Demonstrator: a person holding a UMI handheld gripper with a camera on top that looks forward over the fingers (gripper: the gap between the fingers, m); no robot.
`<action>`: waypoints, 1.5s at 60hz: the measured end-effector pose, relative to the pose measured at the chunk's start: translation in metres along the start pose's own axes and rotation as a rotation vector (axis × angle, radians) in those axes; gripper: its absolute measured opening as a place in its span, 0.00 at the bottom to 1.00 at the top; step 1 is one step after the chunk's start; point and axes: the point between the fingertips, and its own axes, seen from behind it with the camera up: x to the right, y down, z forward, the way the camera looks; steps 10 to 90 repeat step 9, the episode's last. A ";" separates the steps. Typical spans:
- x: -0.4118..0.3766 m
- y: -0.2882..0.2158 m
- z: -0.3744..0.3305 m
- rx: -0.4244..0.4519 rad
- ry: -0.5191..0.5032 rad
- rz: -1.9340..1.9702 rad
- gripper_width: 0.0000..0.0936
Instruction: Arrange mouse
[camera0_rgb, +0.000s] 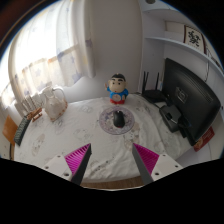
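A dark mouse (118, 118) lies on a round patterned mouse mat (115, 121) in the middle of the table, well beyond my fingers. My gripper (112, 160) is open, its two pink-padded fingers (78, 159) spread wide over the near edge of the table with nothing between them. The mouse sits straight ahead of the gap, clearly apart from both fingers.
The table (70, 135) wears a pale patterned cloth. A cartoon boy figure (118, 90) stands behind the mat. A black monitor (190, 95) and a router (152, 88) are at the right. A clear jar (54, 102) and small items stand at the left.
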 end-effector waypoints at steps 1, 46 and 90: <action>-0.001 -0.002 0.000 0.005 0.002 -0.006 0.91; -0.017 -0.006 0.003 0.004 -0.013 -0.028 0.91; -0.017 -0.006 0.003 0.004 -0.013 -0.028 0.91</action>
